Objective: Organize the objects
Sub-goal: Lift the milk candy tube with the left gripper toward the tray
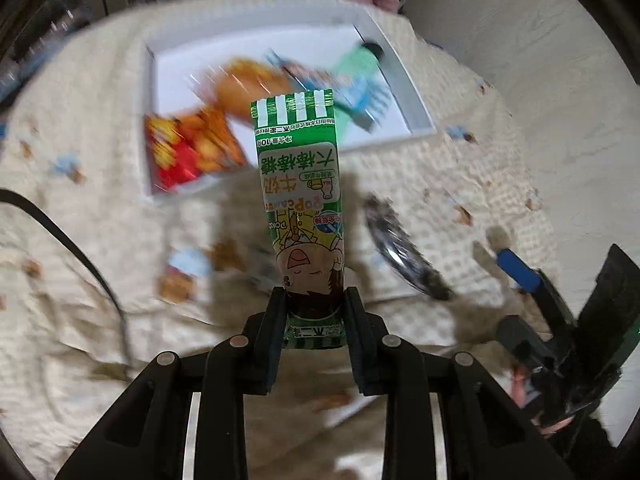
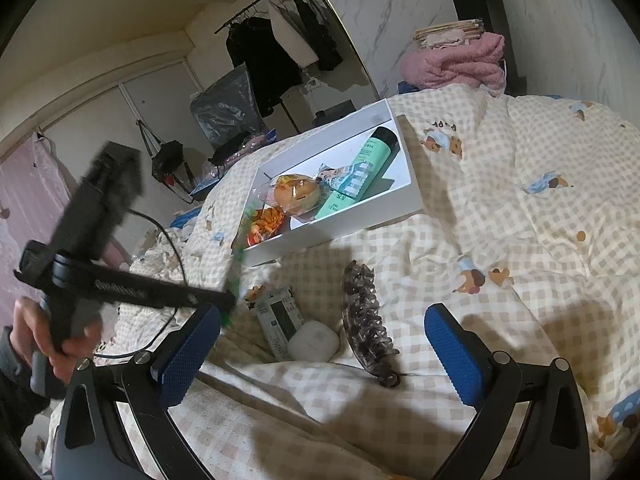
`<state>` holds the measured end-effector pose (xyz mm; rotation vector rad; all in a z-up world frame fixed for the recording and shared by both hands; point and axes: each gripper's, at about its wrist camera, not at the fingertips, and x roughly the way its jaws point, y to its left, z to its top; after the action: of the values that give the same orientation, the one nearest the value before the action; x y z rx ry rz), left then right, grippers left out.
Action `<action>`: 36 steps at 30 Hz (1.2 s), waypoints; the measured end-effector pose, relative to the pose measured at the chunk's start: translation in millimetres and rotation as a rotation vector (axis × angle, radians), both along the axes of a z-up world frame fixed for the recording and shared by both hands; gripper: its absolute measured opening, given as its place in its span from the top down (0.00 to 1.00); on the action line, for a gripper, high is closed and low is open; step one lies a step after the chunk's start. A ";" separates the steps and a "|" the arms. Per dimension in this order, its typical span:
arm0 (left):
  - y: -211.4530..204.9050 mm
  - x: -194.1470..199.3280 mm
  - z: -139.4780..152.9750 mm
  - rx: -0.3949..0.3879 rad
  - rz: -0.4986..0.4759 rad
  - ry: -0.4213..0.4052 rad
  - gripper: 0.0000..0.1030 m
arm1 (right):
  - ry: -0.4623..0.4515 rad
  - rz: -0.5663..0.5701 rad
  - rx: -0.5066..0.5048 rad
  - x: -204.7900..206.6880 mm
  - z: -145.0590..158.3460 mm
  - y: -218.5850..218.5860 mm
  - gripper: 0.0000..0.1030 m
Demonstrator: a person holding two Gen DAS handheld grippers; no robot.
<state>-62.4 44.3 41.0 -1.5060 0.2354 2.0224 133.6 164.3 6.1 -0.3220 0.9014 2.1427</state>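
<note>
Checkered bedding (image 2: 500,184) carries a white tray (image 2: 404,204); left gripper (image 1: 315,316) clamps a green candy packet (image 1: 298,168), seemingly above it; right gripper (image 2: 320,344) gapes empty.

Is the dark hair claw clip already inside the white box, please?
No, the hair claw clip lies on the checked quilt, outside the white box.

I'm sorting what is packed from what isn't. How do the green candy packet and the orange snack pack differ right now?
The green candy packet is clamped in the left gripper, above the quilt; the orange snack pack lies in the white box. The packet is long and narrow, the pack squarish. Both are printed snack wrappers.
</note>
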 end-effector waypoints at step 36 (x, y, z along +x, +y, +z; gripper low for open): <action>-64.1 52.4 -22.6 0.191 0.120 0.394 0.70 | -0.060 0.014 -0.034 -11.9 -9.6 6.5 0.01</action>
<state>-10.0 -19.8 18.4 -1.0196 0.1040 2.3540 121.8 170.8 -3.4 -0.4083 0.9040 2.1206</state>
